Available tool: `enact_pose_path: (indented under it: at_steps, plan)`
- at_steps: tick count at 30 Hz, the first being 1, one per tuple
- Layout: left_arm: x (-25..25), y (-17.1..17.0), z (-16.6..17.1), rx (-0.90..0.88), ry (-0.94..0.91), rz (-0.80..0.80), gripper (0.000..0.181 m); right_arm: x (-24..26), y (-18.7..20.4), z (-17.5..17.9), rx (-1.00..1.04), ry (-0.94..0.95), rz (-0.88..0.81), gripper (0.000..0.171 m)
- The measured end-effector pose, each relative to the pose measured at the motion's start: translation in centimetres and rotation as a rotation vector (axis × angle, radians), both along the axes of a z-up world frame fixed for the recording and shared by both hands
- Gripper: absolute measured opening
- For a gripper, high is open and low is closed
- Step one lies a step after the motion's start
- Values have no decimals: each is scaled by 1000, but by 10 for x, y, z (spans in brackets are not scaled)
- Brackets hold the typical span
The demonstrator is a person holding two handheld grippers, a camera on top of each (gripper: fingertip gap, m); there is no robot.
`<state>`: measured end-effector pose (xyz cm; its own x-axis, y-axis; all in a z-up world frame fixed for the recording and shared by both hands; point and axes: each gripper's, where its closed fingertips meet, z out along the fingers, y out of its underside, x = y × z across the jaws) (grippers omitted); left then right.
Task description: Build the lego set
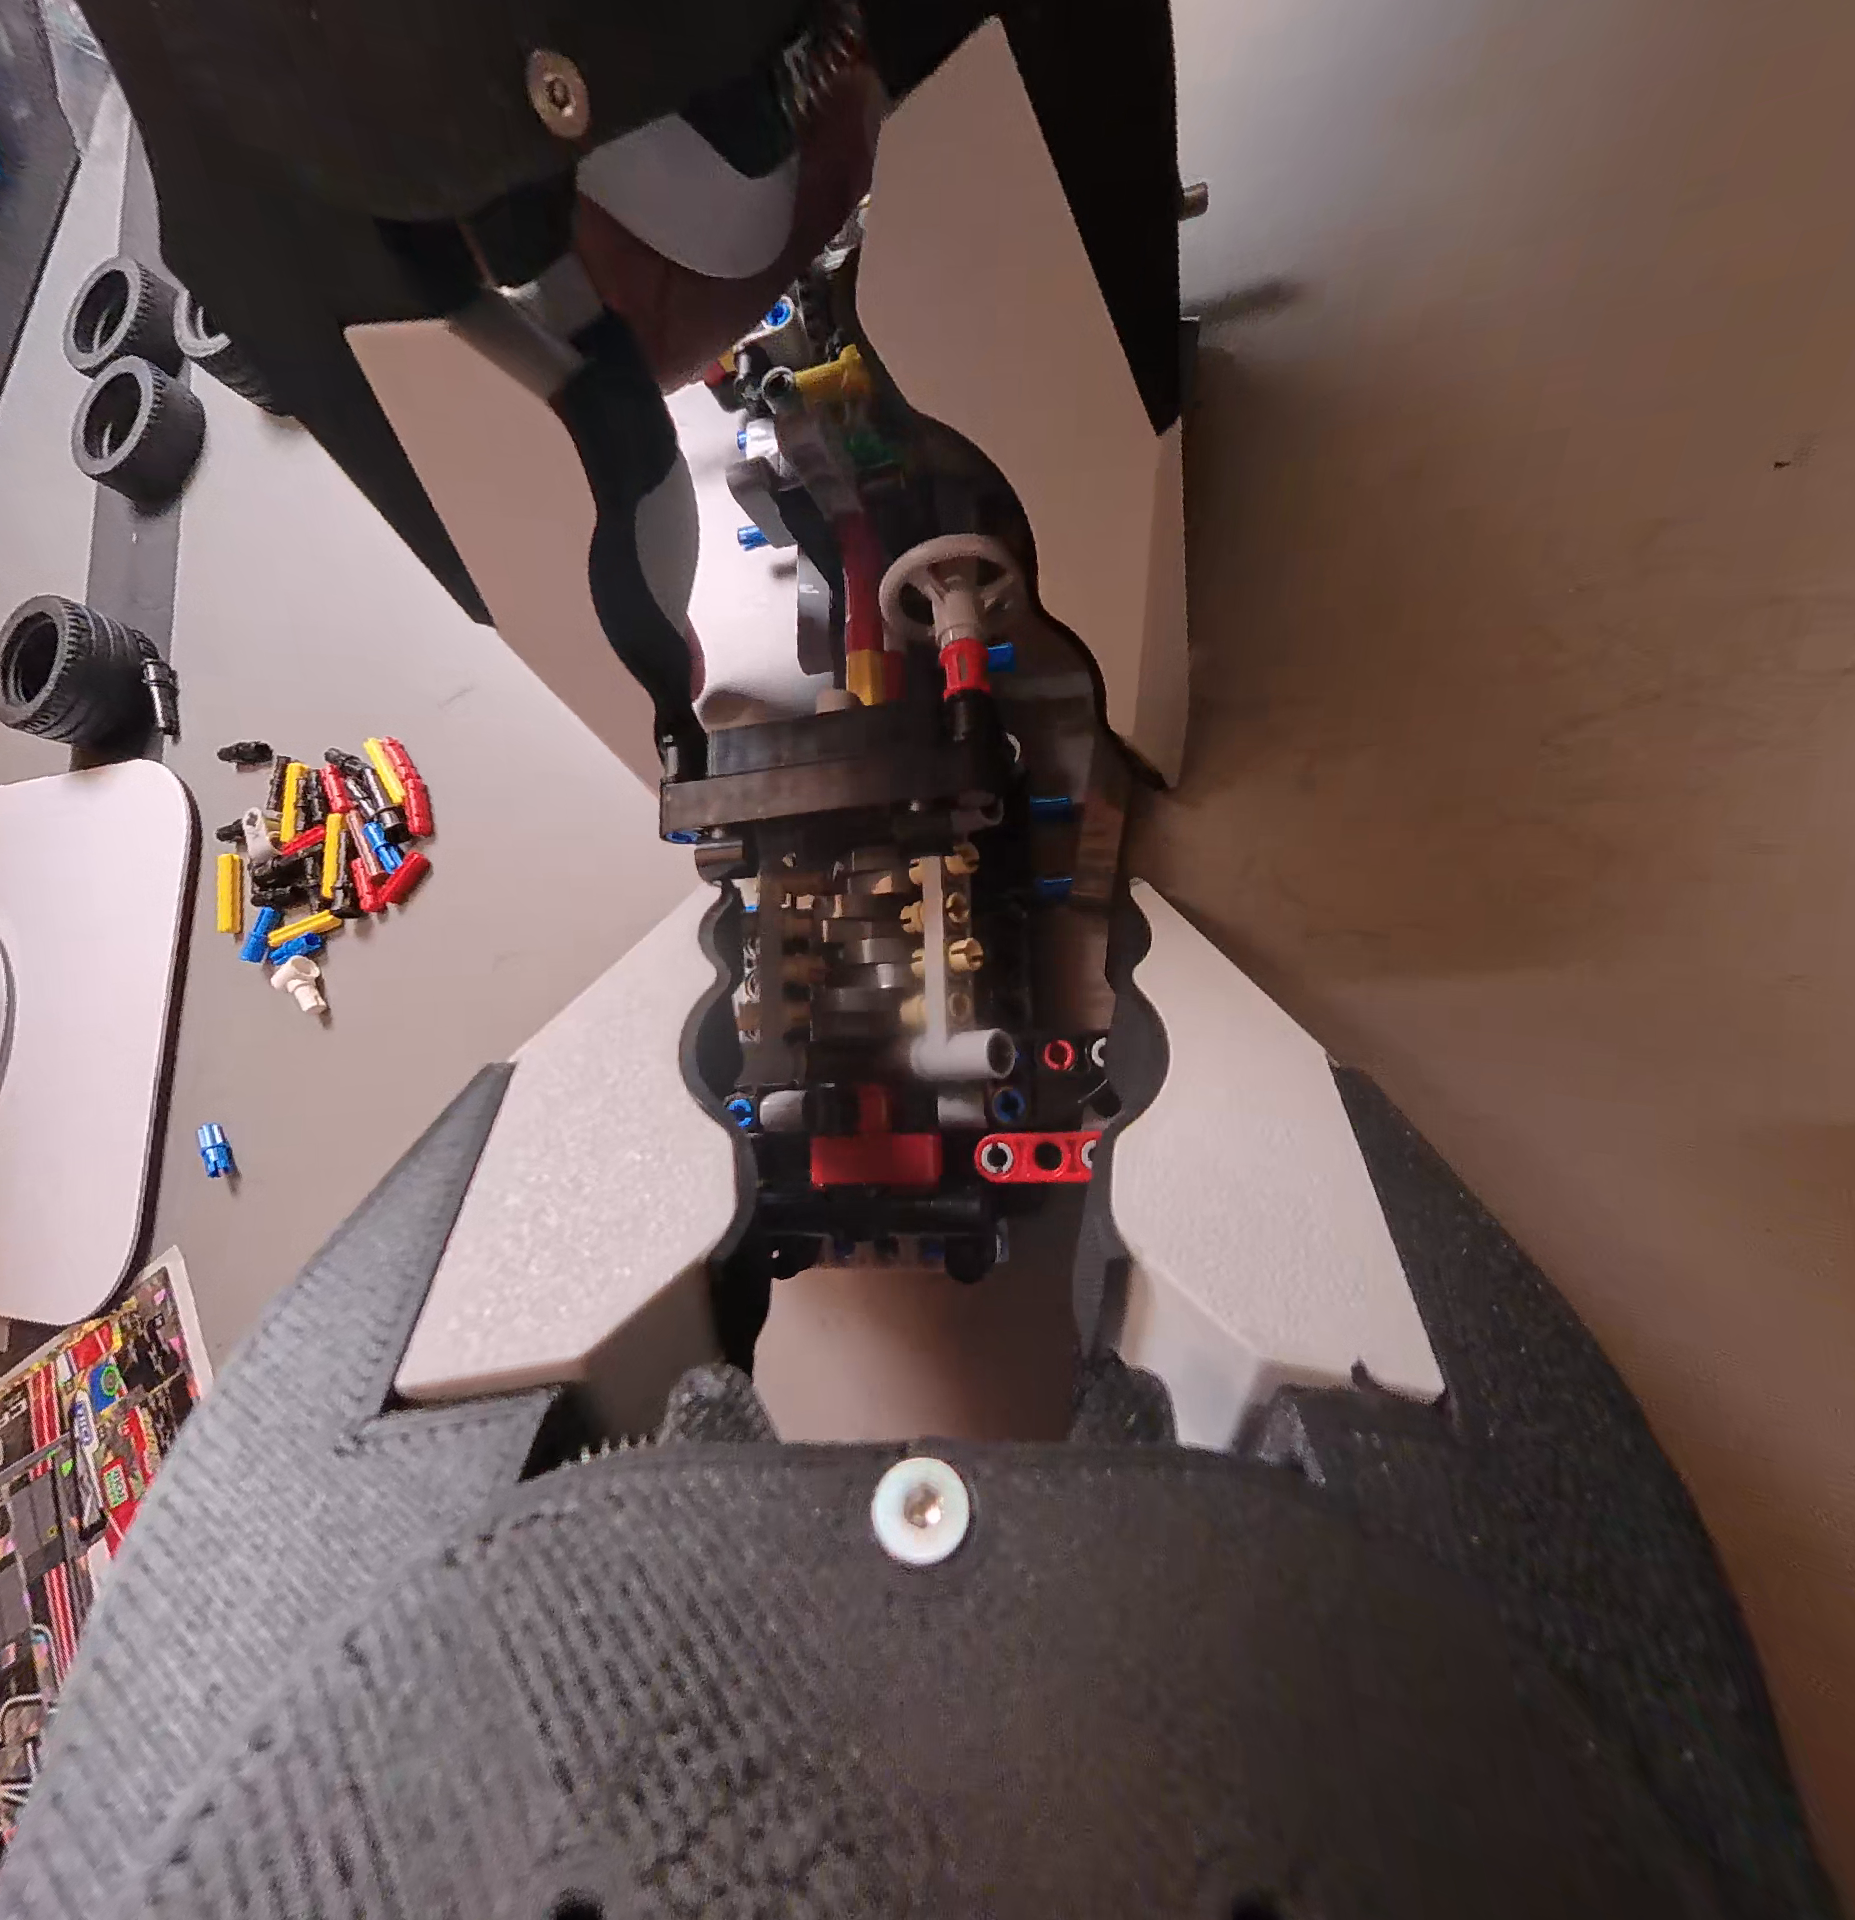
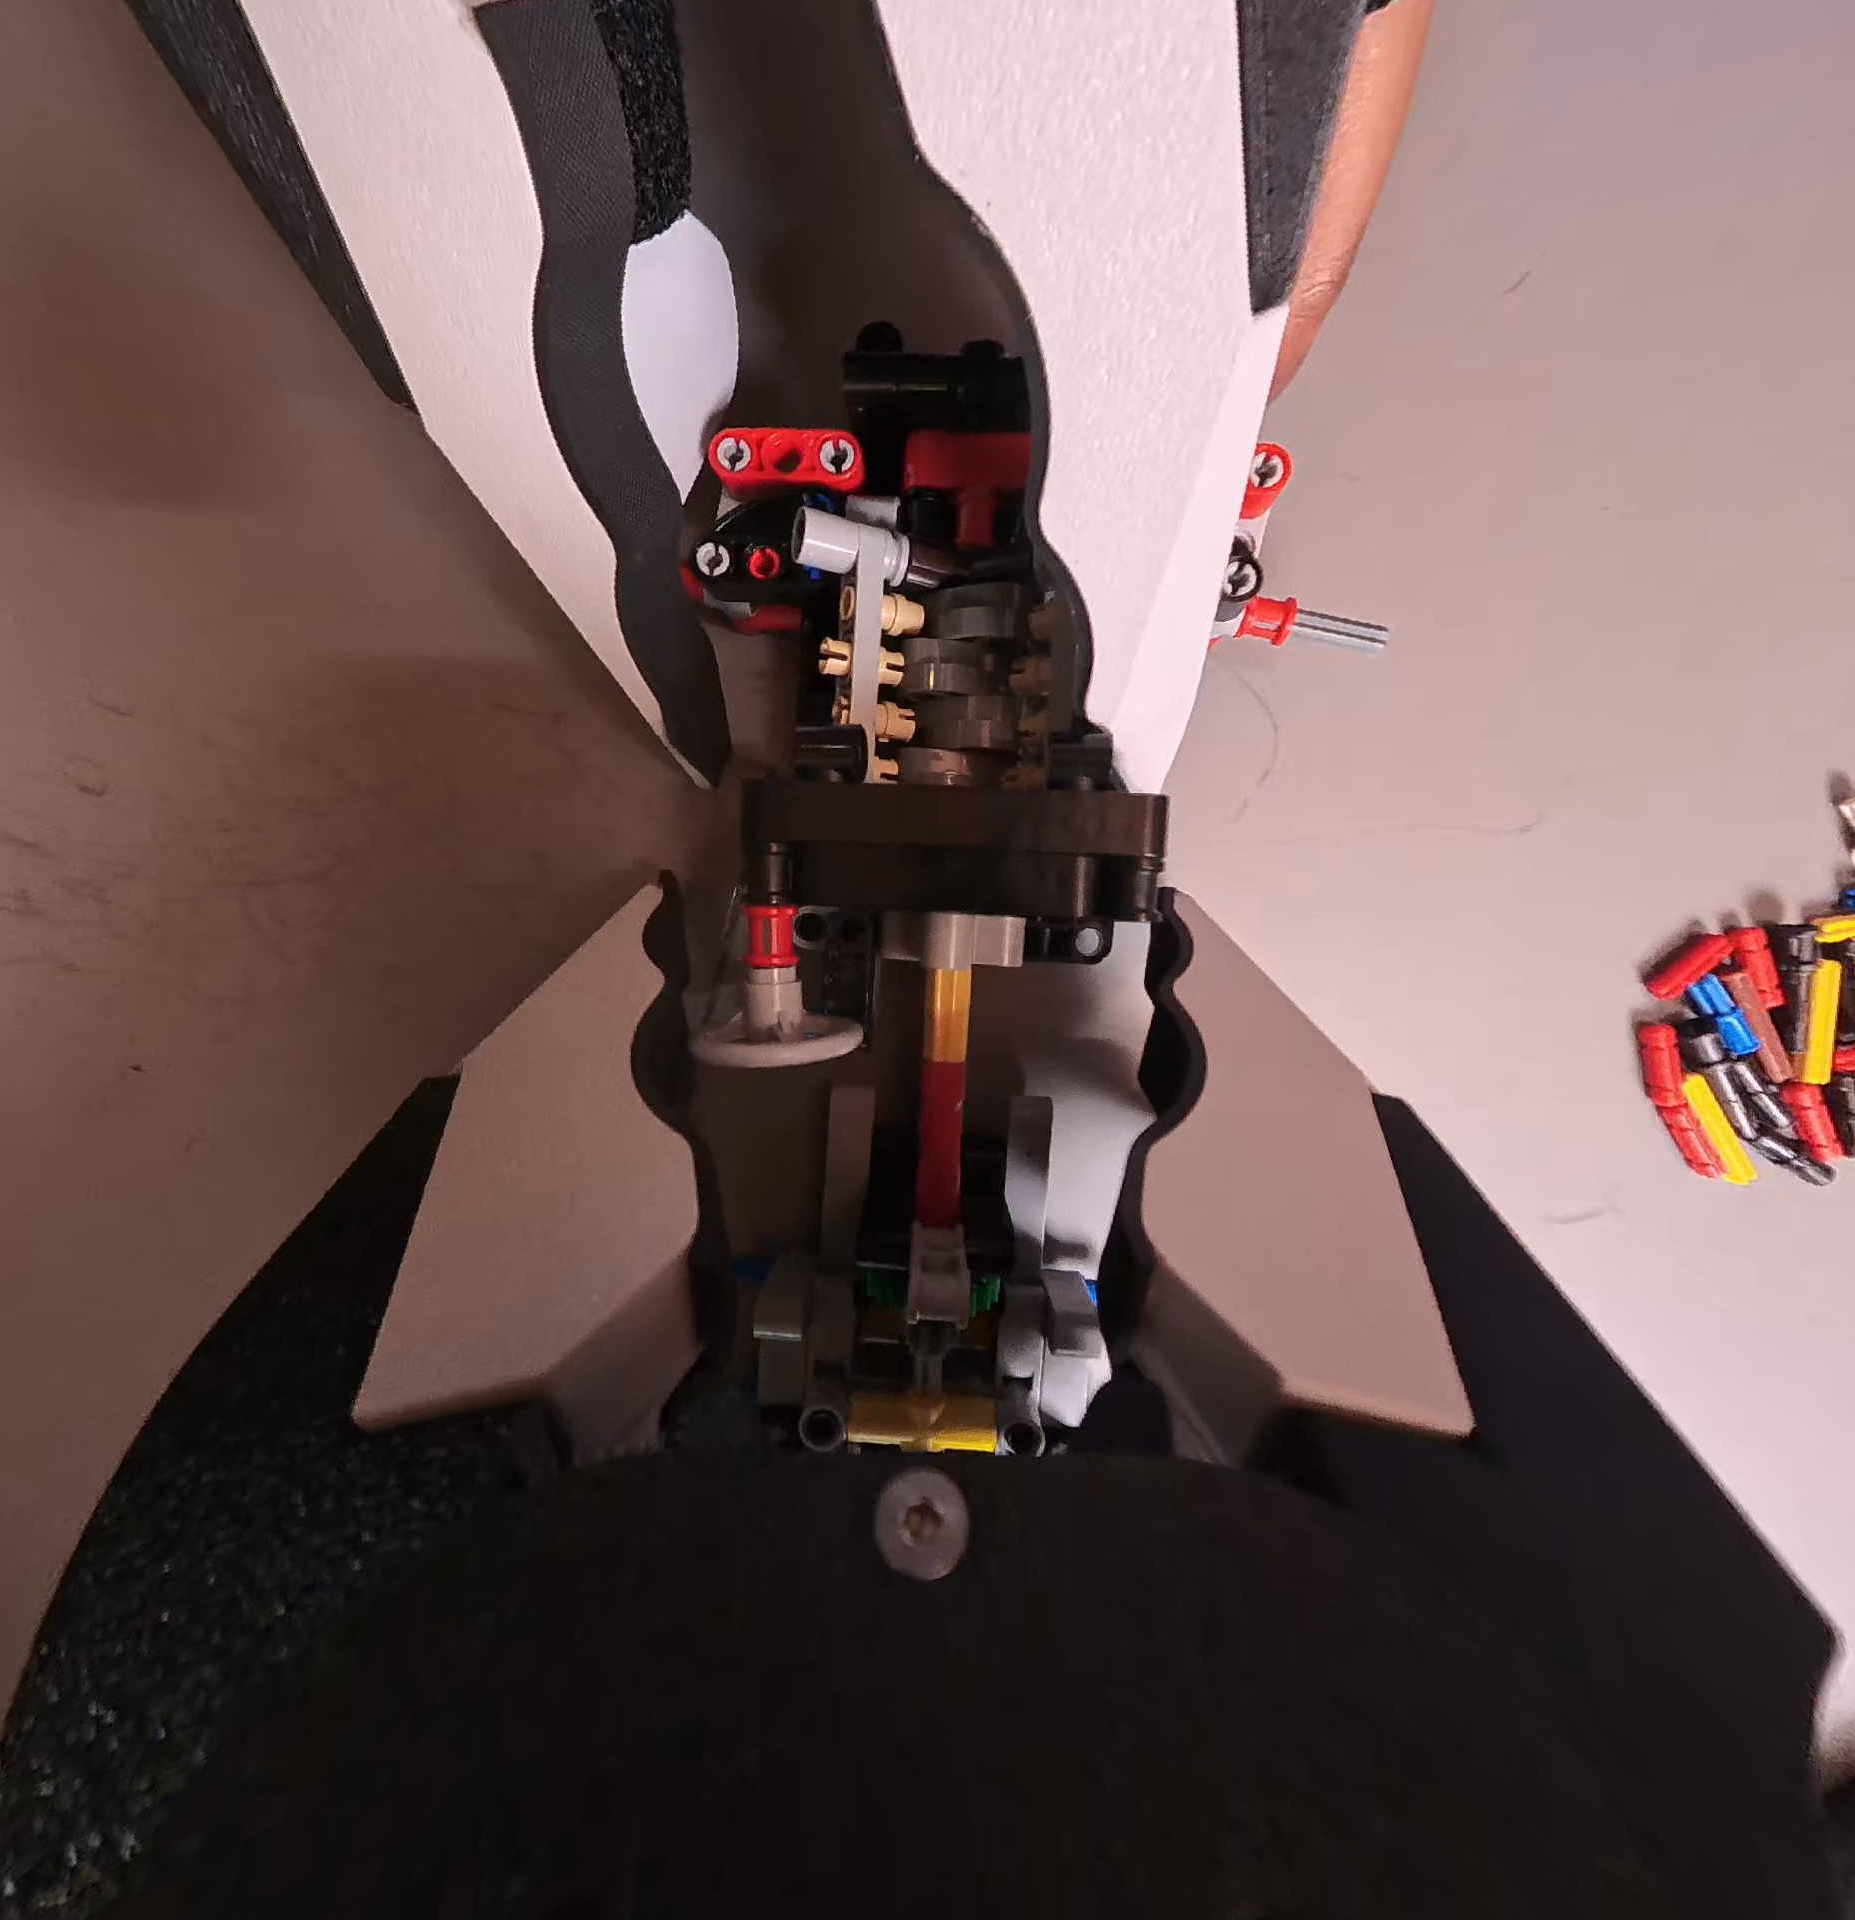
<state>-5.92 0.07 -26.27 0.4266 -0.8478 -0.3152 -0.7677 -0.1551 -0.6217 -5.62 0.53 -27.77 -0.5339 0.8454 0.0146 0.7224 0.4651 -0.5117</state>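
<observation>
The partly built lego model (image 1: 881,935) was held above the counter (image 1: 403,644) between the two tools, which met nose to nose. The left hand-held gripper (image 1: 918,1101) clamped the model's near end in the left wrist view, its white fingers (image 1: 601,1174) pressed against both sides of the part with the red beam (image 1: 1037,1155) and the grey cylinders. The right hand-held gripper (image 2: 918,1195) gripped the opposite end, its fingers (image 2: 549,1174) closed around the section with the red and yellow axle (image 2: 944,1081) and the small grey steering wheel (image 2: 772,1044). A black cross frame (image 2: 954,842) of the model sat between the two sets of fingertips.

On the counter to the left in the left wrist view lay a loose pile of pins (image 1: 325,842) in red, yellow, blue and black, with a single blue pin (image 1: 214,1150) nearer. Three black tyres (image 1: 133,416) stood farther off on the left. A white board (image 1: 71,1039) and a sticker sheet (image 1: 61,1507) lay at the near left edge. In the right wrist view, a small red and grey axle piece (image 2: 1307,623) lay on the counter just right of the left tool.
</observation>
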Motion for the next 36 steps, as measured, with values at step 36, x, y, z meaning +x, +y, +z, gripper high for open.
enact_pose_path:
  at_steps: [36]
  plan:
    - [7, -3, -1, -27, 10, 4, 73, 13, -2, 3, 27, 38, -21, 72]
